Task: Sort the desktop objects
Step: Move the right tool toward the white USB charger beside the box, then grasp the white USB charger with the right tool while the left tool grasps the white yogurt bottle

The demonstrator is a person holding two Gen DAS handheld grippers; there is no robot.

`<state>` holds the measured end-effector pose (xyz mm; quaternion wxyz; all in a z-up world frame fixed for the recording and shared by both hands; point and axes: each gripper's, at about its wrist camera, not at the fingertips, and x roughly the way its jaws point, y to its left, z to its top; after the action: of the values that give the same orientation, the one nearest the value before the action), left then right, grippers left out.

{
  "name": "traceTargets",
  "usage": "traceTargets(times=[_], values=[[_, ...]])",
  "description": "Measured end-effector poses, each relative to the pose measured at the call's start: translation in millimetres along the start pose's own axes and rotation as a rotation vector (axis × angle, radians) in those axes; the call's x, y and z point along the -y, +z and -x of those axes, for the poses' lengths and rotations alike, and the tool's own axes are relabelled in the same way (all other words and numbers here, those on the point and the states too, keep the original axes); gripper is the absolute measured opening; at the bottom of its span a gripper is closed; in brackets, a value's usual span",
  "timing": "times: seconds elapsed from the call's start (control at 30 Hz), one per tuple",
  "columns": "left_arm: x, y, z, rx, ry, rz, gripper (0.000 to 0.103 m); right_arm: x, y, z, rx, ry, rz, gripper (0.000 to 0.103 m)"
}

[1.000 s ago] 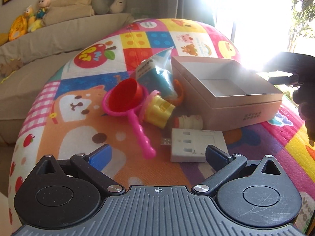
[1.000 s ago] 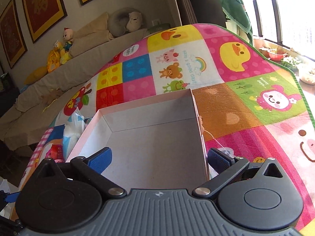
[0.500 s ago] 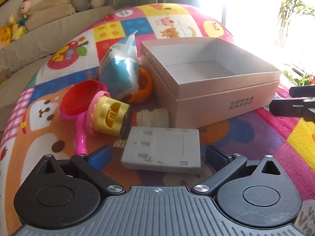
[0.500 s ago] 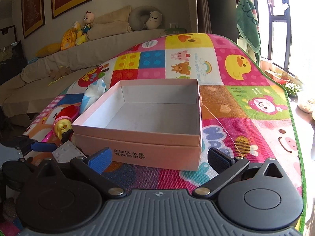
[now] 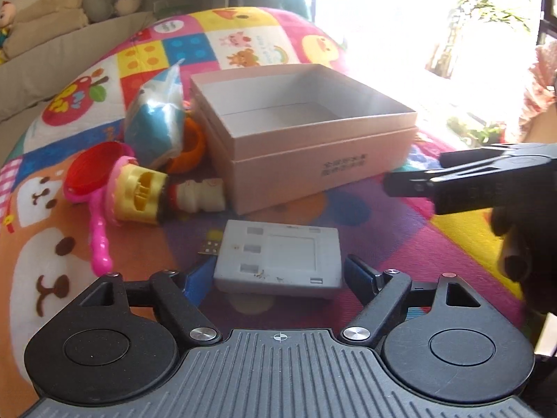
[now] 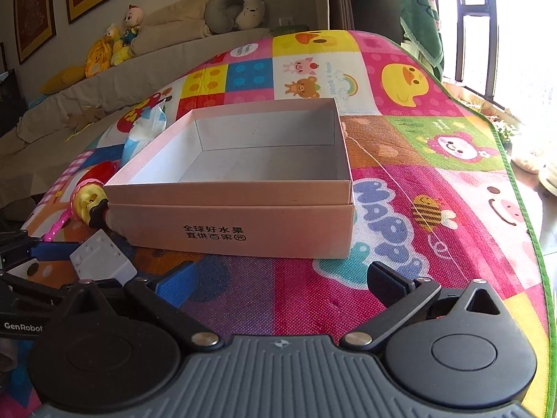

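Note:
A flat grey plastic device (image 5: 278, 257) lies on the colourful play mat, between the fingers of my left gripper (image 5: 278, 273). Its jaws are closing, and the blue pads (image 5: 203, 275) stand just off the device's two sides. Behind it sits an open, empty pink cardboard box (image 5: 313, 160). My right gripper (image 6: 282, 280) hangs open and empty over the mat in front of that box (image 6: 243, 223). The grey device (image 6: 101, 261) and the left gripper show at the lower left of the right wrist view.
Left of the box lie a red and pink scoop (image 5: 90, 174), a yellow toy (image 5: 139, 191), a cream piece (image 5: 198, 195), a blue-filled plastic bag (image 5: 156, 129) and an orange ring (image 5: 191, 146). The mat's green edge (image 6: 522, 209) runs down the right. A sofa with soft toys (image 6: 115, 45) stands behind.
My left gripper moved forward until the grey device lay between its fingers, and its jaws narrowed. My right gripper drew back from over the box to low in front of it.

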<state>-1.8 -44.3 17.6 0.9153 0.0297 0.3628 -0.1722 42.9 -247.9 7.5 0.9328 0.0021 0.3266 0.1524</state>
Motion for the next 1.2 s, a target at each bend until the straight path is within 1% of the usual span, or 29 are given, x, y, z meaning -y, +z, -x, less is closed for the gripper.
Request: traceTargets(times=[0.03, 0.07, 0.1, 0.17, 0.23, 0.33, 0.4, 0.47, 0.5, 0.53, 0.6, 0.63, 0.7, 0.73, 0.77, 0.8, 0.87, 0.93, 1.03, 1.1, 1.13, 1.2], values=[[5.9, -1.3, 5.1, 0.004, -0.052, -0.009, 0.096, -0.2, -0.6, 1.3, 0.003, -0.004, 0.003, 0.103], [10.5, -2.0, 10.6, 0.017, -0.079, -0.026, 0.097, -0.1, 0.0, 2.6, 0.008, -0.006, 0.005, 0.103], [14.2, -2.8, 16.8, 0.034, -0.087, -0.049, 0.097, -0.2, 0.3, 4.6, 0.011, -0.002, 0.004, 0.103], [13.7, -2.0, 27.4, 0.064, -0.067, -0.071, 0.097, -1.4, 1.3, 10.9, 0.022, 0.021, 0.008, 0.103], [6.2, -1.7, 34.0, 0.077, -0.017, -0.077, 0.099, -5.7, 2.0, 20.8, 0.039, 0.066, 0.037, 0.103], [-10.7, -0.7, 34.9, 0.063, 0.139, -0.071, 0.1, -21.5, 2.4, 30.6, 0.03, 0.159, 0.115, 0.103], [-28.0, 2.4, 31.1, 0.041, 0.23, -0.031, 0.1, -36.0, -0.1, 30.2, -0.002, 0.224, 0.159, 0.103], [-45.2, 5.9, 31.8, 0.03, 0.275, 0.031, 0.1, -56.3, -5.2, 25.0, -0.047, 0.28, 0.215, 0.103], [-50.9, 7.6, 32.4, 0.031, 0.285, 0.056, 0.1, -63.9, -7.7, 22.0, -0.062, 0.282, 0.243, 0.103], [-55.6, 8.8, 34.2, 0.035, 0.286, 0.078, 0.1, -70.6, -10.3, 19.1, -0.071, 0.269, 0.273, 0.103], [-57.1, 11.3, 36.2, 0.046, 0.264, 0.096, 0.1, -79.2, -13.8, 13.5, -0.071, 0.203, 0.339, 0.103], [-55.2, 11.7, 36.9, 0.053, 0.243, 0.097, 0.1, -79.0, -14.7, 11.7, -0.057, 0.143, 0.362, 0.103], [-47.8, 14.2, 32.5, 0.068, 0.191, 0.083, 0.1, -70.9, -12.5, 8.2, -0.033, 0.021, 0.362, 0.103], [-42.6, 15.4, 27.9, 0.076, 0.161, 0.07, 0.1, -65.5, -11.0, 5.7, -0.026, -0.049, 0.349, 0.103], [-39.5, 16.9, 22.7, 0.083, 0.13, 0.056, 0.1, -53.8, -7.9, 2.2, -0.028, -0.101, 0.313, 0.103], [-36.8, 18.5, 15.8, 0.085, 0.103, 0.044, 0.099, -44.3, -5.7, 1.0, -0.035, -0.104, 0.27, 0.103], [-36.4, 22.7, 1.6, 0.081, 0.064, 0.033, 0.099, -25.5, -3.9, 0.6, -0.059, -0.058, 0.164, 0.103], [-40.5, 25.5, -12.0, 0.078, 0.042, 0.024, 0.099, -18.3, -7.3, 1.3, -0.064, -0.026, 0.123, 0.103], [-50.5, 28.1, -25.8, 0.085, 0.074, 0.002, 0.099, -15.4, -13.2, 0.4, -0.064, -0.01, 0.112, 0.103], [-59.8, 31.0, -33.0, 0.084, 0.121, -0.004, 0.099, -14.1, -14.1, -0.8, -0.068, 0.0, 0.101, 0.103], [-65.1, 32.2, -35.8, 0.078, 0.132, -0.004, 0.1, -14.0, -13.6, -1.2, -0.067, 0.002, 0.096, 0.103], [-73.6, 33.0, -39.0, 0.071, 0.143, 0.012, 0.099, -14.8, -14.0, -2.1, -0.072, 0.008, 0.097, 0.103]])
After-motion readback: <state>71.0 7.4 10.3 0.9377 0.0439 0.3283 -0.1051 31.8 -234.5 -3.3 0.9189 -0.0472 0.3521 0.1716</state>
